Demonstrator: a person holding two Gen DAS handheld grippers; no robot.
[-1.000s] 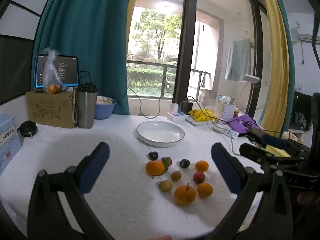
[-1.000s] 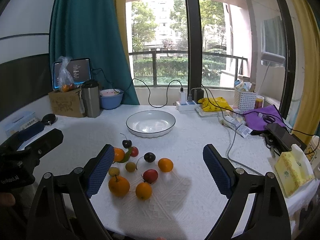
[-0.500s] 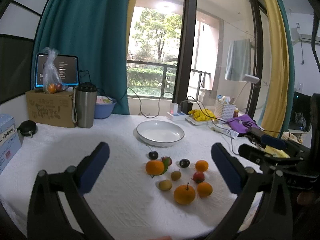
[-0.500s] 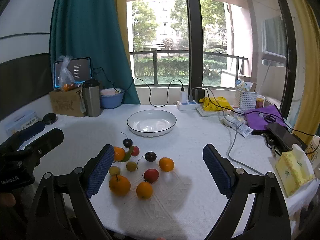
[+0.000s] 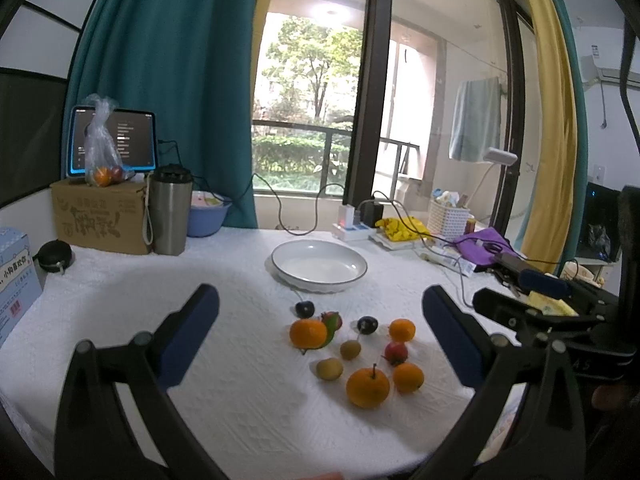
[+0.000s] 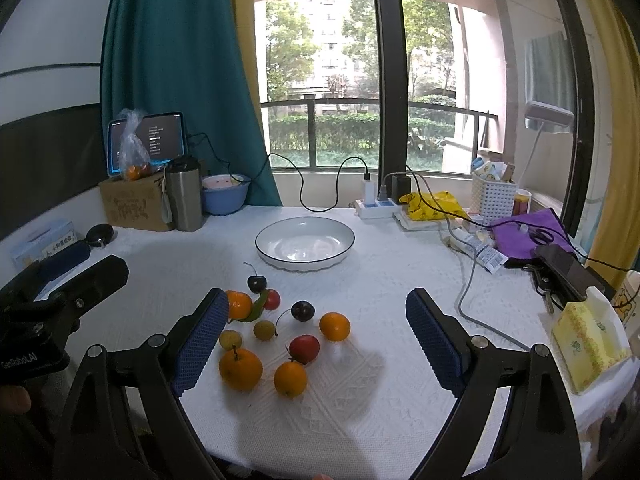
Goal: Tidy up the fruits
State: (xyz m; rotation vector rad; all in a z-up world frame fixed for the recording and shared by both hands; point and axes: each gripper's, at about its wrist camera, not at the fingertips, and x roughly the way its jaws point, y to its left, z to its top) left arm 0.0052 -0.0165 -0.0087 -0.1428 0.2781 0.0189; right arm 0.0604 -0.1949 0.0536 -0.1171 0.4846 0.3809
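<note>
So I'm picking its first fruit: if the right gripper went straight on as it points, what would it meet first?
Probably the red fruit centred between the open right gripper fingers, though depth is unclear.

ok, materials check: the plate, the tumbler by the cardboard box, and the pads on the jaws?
Plate: looks like glazed ceramic, glossy white with a thin dark rim line and window glare on it; melamine is possible.
Tumbler: brushed stainless steel, dull grey sheen, with a black lid that is probably plastic.
Pads on the right gripper: blue with a fine cross-hatch texture, likely rubber or similar, on black arms.
</note>
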